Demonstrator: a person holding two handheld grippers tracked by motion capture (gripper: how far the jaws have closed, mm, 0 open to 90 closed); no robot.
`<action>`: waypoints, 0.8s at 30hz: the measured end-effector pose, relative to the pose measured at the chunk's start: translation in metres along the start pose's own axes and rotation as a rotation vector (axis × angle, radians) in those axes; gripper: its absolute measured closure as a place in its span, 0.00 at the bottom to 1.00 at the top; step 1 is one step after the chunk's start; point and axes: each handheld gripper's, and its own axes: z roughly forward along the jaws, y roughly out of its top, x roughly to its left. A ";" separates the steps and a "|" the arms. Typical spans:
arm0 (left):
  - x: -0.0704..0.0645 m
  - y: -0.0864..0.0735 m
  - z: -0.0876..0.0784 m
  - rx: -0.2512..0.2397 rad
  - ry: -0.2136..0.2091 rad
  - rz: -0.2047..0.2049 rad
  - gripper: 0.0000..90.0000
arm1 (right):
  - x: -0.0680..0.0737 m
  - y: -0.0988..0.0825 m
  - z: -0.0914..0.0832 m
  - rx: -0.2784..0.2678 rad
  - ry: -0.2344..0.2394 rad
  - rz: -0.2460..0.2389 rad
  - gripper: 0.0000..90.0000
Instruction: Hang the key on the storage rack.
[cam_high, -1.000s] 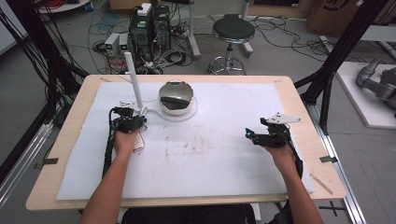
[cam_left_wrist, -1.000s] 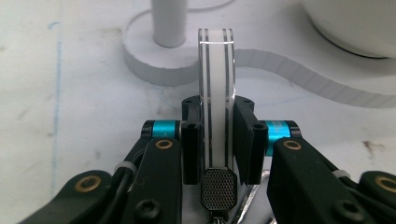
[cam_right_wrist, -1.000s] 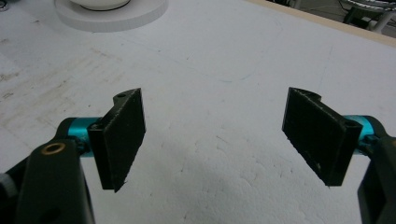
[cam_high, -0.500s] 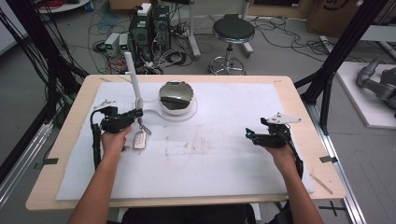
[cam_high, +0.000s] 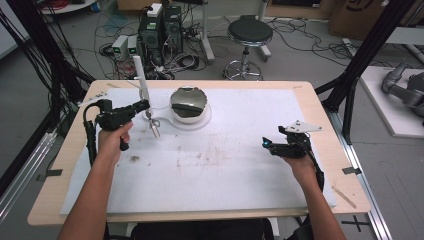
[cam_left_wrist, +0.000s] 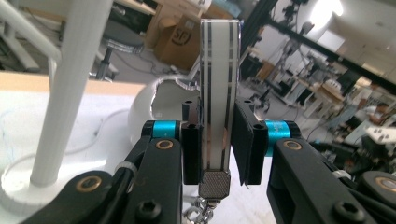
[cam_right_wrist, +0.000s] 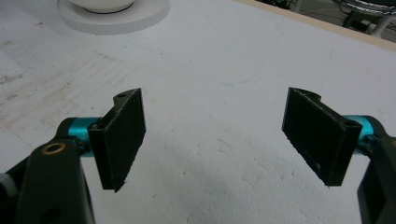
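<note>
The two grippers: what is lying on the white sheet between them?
In the high view, nothing stands between the left gripper, shut on a striped strip, and the open right gripper: just bare white sheet with faint brownish stains.

white table cover, black stool

"SF" on cardboard box

Light wooden table carried a stained white foam sheet. On the sheet's far side sat a round white base with a shiny metal bowl; a white upright post stood just left of it.
</note>
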 end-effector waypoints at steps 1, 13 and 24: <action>0.001 0.004 0.000 -0.004 -0.010 -0.009 0.83 | 0.000 0.000 0.000 0.000 0.000 0.004 0.24; 0.023 0.027 0.002 -0.058 -0.086 -0.119 0.83 | -0.001 0.000 0.000 0.001 0.003 0.007 0.24; 0.040 0.024 0.010 -0.079 -0.104 -0.202 0.83 | -0.001 -0.002 0.000 0.008 0.008 0.009 0.24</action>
